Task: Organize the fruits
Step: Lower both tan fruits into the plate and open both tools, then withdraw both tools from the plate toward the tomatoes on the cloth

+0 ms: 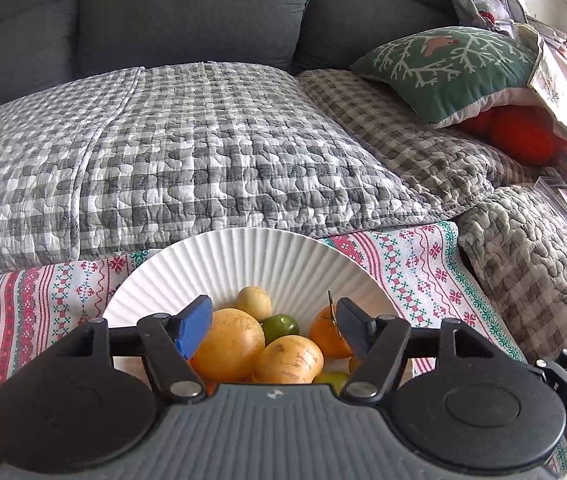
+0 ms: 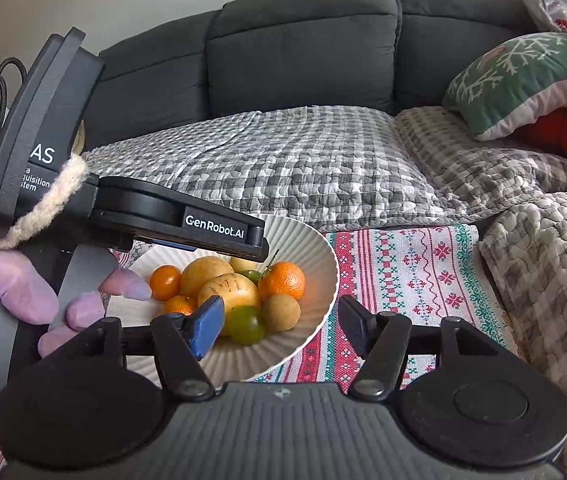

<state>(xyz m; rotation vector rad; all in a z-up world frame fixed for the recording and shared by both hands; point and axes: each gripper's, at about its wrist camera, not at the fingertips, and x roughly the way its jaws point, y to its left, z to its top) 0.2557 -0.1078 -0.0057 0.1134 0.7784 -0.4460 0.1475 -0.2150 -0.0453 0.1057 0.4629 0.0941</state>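
A white ribbed bowl (image 1: 259, 256) on a patterned cloth holds several fruits: yellow-orange round fruits (image 1: 229, 342), a green one (image 1: 280, 328) and a mandarin with a stem (image 1: 327, 336). My left gripper (image 1: 273, 328) is open, right over the fruits, its fingers either side of the pile. In the right wrist view the bowl (image 2: 325, 280) holds the mandarin (image 2: 282, 280), a small orange tomato (image 2: 164, 281), a green fruit (image 2: 246, 325) and a brown round fruit (image 2: 281, 312). My right gripper (image 2: 279, 330) is open, over the bowl's right rim, holding nothing. The left gripper's body (image 2: 187, 226) hangs above the bowl.
The red, green and white patterned cloth (image 2: 411, 272) covers the table. Behind it stands a grey sofa (image 1: 203, 12) with checked quilts (image 1: 211, 148). A green snowflake cushion (image 1: 451, 68) and red cushions (image 1: 523, 132) lie at the right.
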